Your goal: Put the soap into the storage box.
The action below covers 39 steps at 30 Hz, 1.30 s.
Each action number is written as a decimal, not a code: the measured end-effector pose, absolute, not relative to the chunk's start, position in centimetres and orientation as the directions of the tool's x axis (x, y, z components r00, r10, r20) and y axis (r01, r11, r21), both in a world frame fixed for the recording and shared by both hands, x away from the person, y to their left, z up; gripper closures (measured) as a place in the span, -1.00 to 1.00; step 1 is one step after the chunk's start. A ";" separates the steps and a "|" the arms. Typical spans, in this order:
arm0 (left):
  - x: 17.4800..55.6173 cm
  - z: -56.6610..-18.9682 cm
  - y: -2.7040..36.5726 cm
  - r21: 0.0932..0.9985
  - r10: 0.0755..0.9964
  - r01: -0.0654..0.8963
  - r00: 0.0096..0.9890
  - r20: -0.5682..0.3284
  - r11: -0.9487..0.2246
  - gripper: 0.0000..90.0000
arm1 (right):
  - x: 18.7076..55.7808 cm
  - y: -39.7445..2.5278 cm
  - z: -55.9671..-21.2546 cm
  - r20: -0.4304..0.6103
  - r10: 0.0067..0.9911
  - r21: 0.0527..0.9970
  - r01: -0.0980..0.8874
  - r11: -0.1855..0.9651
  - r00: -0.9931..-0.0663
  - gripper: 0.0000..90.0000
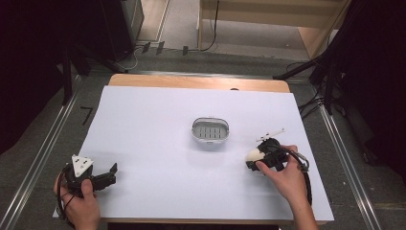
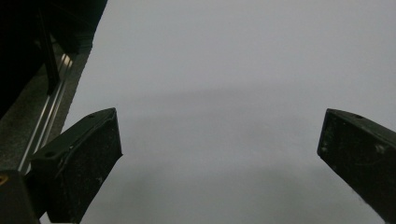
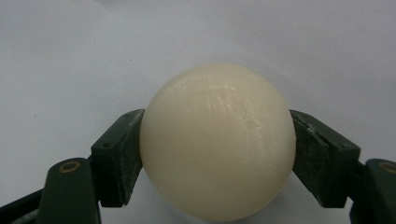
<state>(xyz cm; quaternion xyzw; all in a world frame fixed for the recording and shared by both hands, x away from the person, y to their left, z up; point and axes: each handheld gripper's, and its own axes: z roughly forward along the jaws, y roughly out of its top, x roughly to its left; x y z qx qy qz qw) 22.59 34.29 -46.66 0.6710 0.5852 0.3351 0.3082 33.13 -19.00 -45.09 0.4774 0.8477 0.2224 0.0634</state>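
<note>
Ball (image 3: 217, 142) sits clamped between right gripper (image 1: 262, 162) jaws, one pad on each side. Dish (image 1: 210, 131) lies ahead and left of those jaws, near. Left gripper (image 2: 219, 154) jaws apart, empty, well away.

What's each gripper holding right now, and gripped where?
The right gripper holds a smooth cream-white ball, jaws clamped on its opposite sides at mid-height. The left gripper is open over the white table cover, holding nothing.

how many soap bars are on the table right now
1. The one cream soap bar sits clamped between the jaws of the right gripper, near the table's right edge. The slotted soap dish at the centre looks empty.
</note>
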 end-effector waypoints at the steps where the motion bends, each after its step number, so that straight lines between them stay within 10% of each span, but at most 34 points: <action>1: 22.6 -46.7 34.3 0.805 0.992 0.579 0.090 0.090 -0.125 -1.00 | 33.1 -19.0 -45.0 0.101 0.836 0.432 0.781 0.451 -0.539 -0.44; 39: 22.7 -46.7 34.4 0.806 0.993 0.581 0.094 0.077 -0.117 -1.00 | 35.5 -16.5 -40.6 0.073 0.795 0.477 0.722 0.502 -0.602 -0.44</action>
